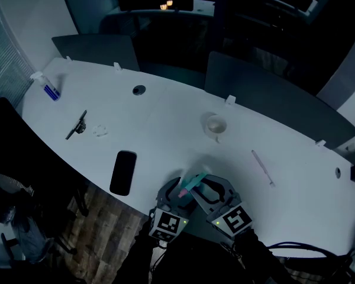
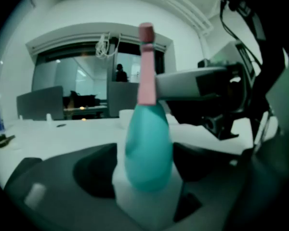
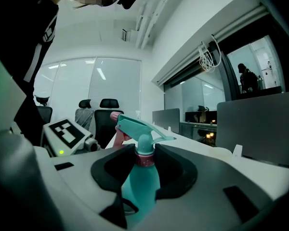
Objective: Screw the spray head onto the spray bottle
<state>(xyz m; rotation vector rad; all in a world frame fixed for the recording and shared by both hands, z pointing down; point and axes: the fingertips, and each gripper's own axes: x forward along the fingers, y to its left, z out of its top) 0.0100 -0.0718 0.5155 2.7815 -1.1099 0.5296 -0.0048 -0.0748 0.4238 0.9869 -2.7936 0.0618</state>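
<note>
A teal spray bottle (image 1: 193,181) is held between both grippers, just above the near edge of the white table (image 1: 165,108). My left gripper (image 1: 176,194) is shut on the bottle's teal body (image 2: 148,148), which fills the space between its jaws. My right gripper (image 1: 208,189) is shut on the pink collar (image 3: 145,160) at the bottle's neck. The teal spray head (image 3: 137,128), with its pink nozzle, sits on top of the collar. In the right gripper view, the left gripper's marker cube (image 3: 67,133) shows at the left.
On the table lie a black phone (image 1: 123,171), a white cup (image 1: 215,125), a thin pale stick (image 1: 262,167), a black tool (image 1: 77,125) and a small blue-and-white bottle (image 1: 47,87). Grey dividers (image 1: 272,93) line the far edge. An office chair (image 1: 12,158) stands at the left.
</note>
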